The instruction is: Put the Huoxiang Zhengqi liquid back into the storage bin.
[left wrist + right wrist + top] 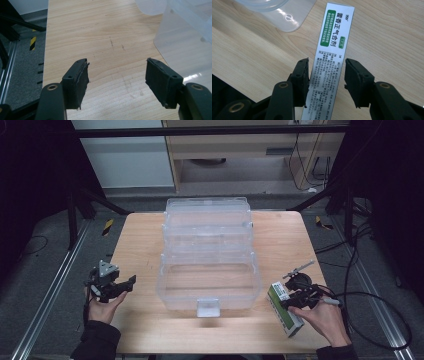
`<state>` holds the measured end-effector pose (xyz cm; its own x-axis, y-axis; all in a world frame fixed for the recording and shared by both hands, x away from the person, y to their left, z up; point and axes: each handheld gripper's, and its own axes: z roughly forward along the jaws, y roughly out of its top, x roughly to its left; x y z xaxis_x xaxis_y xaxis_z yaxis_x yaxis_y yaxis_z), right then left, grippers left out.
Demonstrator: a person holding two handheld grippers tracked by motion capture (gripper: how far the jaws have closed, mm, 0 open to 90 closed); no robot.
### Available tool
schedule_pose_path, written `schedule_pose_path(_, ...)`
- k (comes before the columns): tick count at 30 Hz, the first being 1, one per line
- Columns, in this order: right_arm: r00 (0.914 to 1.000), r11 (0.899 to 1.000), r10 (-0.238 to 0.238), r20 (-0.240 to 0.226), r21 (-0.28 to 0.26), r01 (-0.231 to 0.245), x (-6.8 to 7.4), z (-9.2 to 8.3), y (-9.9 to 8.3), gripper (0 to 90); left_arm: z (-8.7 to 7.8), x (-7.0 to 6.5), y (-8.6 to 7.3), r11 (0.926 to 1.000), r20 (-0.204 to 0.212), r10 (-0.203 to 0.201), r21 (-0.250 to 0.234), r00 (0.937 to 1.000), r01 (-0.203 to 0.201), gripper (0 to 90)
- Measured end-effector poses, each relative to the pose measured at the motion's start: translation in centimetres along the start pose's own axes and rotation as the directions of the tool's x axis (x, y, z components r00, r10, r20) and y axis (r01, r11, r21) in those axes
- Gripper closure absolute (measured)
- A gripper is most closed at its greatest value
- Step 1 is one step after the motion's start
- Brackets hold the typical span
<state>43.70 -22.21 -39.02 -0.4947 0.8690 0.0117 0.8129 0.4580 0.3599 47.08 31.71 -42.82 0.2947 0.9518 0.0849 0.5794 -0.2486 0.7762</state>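
Right tool straddling the medicine box

My right tool [325, 82] has its jaws part-closed around the medicine box [331, 62], right pad not touching; its long axis runs along them, on the tabletop [140, 245] beside the clear bin [207, 270]. Left tool [117, 80] wide, empty.

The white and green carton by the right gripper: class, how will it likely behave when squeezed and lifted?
The carton looks like thin card, so probably light and easily dented. Its glossy faces may slip between the right gripper. Long and flat, it should not roll, though gripped near one end it may droop.
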Motion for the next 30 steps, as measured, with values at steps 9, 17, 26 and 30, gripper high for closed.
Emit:
schedule_pose_path(9,1.0000,0.999,0.002,0.009,0.034,-0.003,0.13,0.56,0.36,57.3,0.04,0.00,-0.02,1.0000,0.002,-0.001,0.002,1.0000,0.001,34.2)
schedule_pose_path(17,0.9998,0.999,0.017,0.013,0.050,-0.018,0.18,0.86,0.65,58.3,0.14,-0.11,-0.03,1.0000,0.003,0.004,0.007,1.0000,-0.004,34.3)
schedule_pose_path(26,0.9981,0.997,0.056,0.026,0.055,-0.058,0.06,0.88,0.83,63.4,0.16,-0.19,-0.01,1.0000,0.005,0.006,0.008,1.0000,-0.006,34.4)
schedule_pose_path(30,0.9978,0.996,0.058,0.033,0.067,-0.061,0.09,0.88,0.99,63.8,0.15,-0.17,0.00,1.0000,0.005,0.006,0.008,1.0000,-0.006,34.5)
